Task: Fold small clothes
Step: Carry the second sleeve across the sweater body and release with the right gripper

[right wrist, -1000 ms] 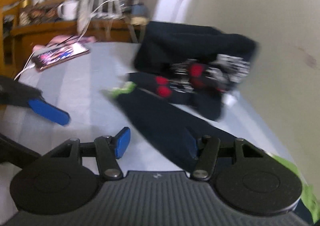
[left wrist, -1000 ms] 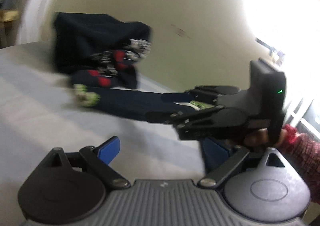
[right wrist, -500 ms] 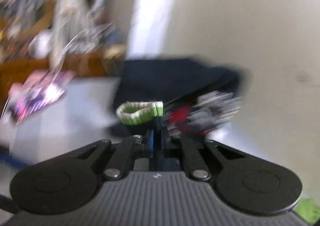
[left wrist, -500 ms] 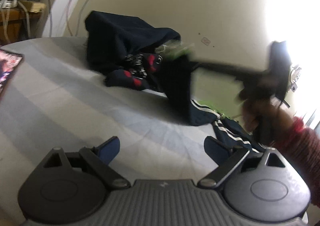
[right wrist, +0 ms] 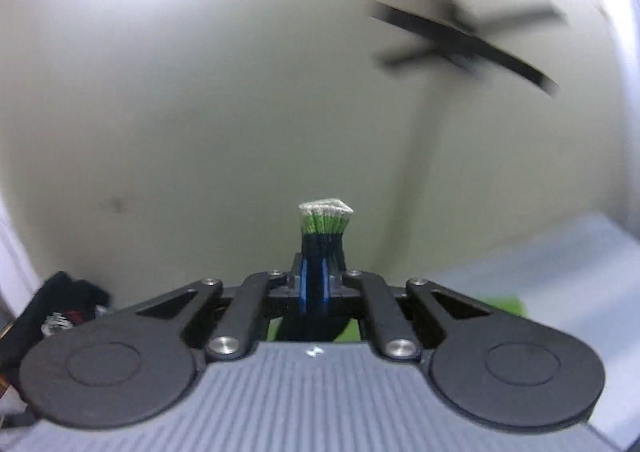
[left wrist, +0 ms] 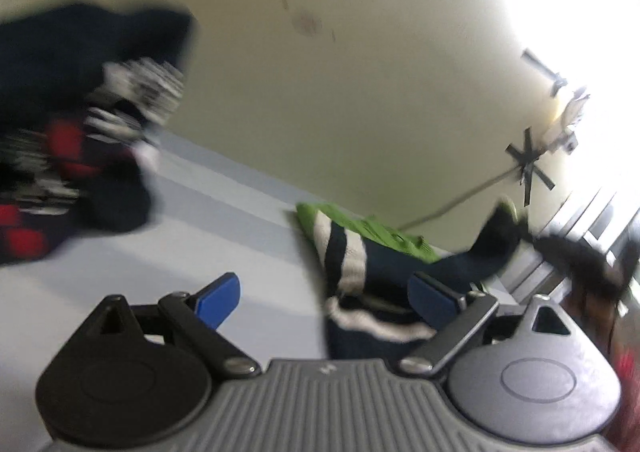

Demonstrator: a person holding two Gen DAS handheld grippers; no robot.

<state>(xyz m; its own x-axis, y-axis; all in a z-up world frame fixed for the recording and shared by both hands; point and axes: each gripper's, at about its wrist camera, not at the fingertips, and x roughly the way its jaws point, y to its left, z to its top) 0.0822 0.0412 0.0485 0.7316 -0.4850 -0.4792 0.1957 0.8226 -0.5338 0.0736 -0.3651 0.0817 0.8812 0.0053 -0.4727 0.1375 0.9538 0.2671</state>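
In the right wrist view my right gripper [right wrist: 315, 281] is shut on a navy sock [right wrist: 325, 226]; its green and white cuff sticks up past the pads, held in the air before the wall. The left wrist view shows that gripper blurred at the far right [left wrist: 584, 262], with the dark sock [left wrist: 498, 236] hanging from it. My left gripper [left wrist: 326, 298] is open and holds nothing, low over the pale bed sheet [left wrist: 200, 252]. A navy garment with white stripes [left wrist: 346, 256] lies partly between its fingers, on top of a green piece [left wrist: 380, 232].
A heap of dark clothes with red and white print [left wrist: 76, 124] lies at the left against the cream wall [left wrist: 340, 72]; the right wrist view has it at the lower left [right wrist: 60, 316]. Black tape holds a cable on the wall [left wrist: 528, 168]. A bright window is at right.
My right gripper shut on the sock's cuff, lifted it off the bed and swung right, rolling. My left gripper moved right, from the dark heap to the striped garment.
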